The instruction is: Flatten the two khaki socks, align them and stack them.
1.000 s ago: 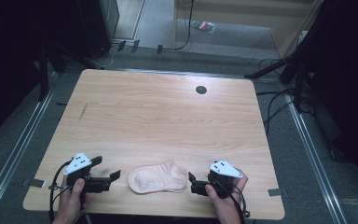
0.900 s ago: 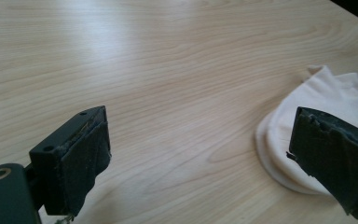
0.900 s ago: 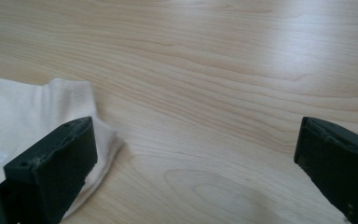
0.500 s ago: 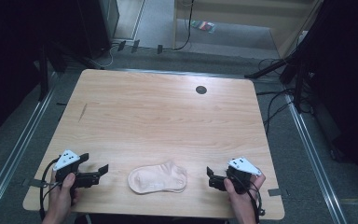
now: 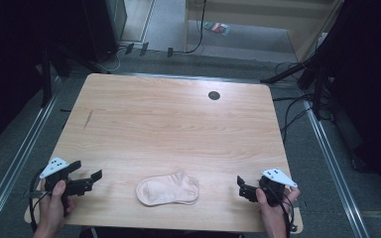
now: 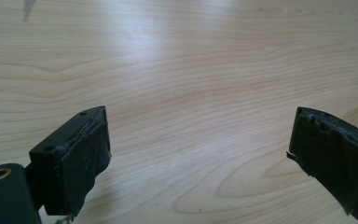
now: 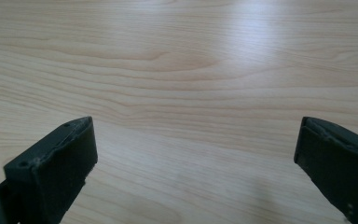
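Down at the bottom edge of the high view, the left gripper [image 5: 95, 177] sits at the lower left of the frame in a hand [image 5: 53, 204], jaws spread wide and holding nothing. At the lower right the right gripper [image 5: 240, 184] is held the same way, jaws apart and empty. Between them, at the lower middle of the frame and well apart from both, lies the pale peach ankle sock [image 5: 168, 189], flat on the light wooden counter [image 5: 178, 124]. It has a rounded, oval shape, toe end toward the left and open cuff toward the right, with a soft crease across its middle. In the left gripper view a pale sliver shows at the right edge. Farther up the frame, a small round black grommet [image 5: 214, 95] sits near the counter's far edge.
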Available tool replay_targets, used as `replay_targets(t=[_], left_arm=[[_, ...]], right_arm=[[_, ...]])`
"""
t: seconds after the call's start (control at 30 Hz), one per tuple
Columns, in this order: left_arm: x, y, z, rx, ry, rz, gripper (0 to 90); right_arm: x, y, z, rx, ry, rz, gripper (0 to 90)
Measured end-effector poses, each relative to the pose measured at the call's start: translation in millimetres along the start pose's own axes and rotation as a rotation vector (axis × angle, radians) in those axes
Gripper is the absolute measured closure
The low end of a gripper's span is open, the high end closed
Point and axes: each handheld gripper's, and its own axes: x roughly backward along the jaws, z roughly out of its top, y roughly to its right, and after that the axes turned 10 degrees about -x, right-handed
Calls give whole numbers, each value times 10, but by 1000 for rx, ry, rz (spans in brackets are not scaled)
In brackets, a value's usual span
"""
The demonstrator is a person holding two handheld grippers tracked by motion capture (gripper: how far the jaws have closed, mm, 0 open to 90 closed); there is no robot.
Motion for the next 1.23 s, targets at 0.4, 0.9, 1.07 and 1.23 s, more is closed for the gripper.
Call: replay_targets(t=[0.4,0.9,1.07,1.23], left_arm=[[177,-389,-86,52,18,98,56],[330,-634,-205,90,73,126,56],[341,-676,-223,129,93,108,56],[315,-680,-214,133,89,103,56]], right_arm=[[160,482,-27,-47,44,-98,10],[342,903,-160,-106,54,-104,31],[317,894,-159,-104,45,-102,32],[315,916,-155,-124,40,-93,42]])
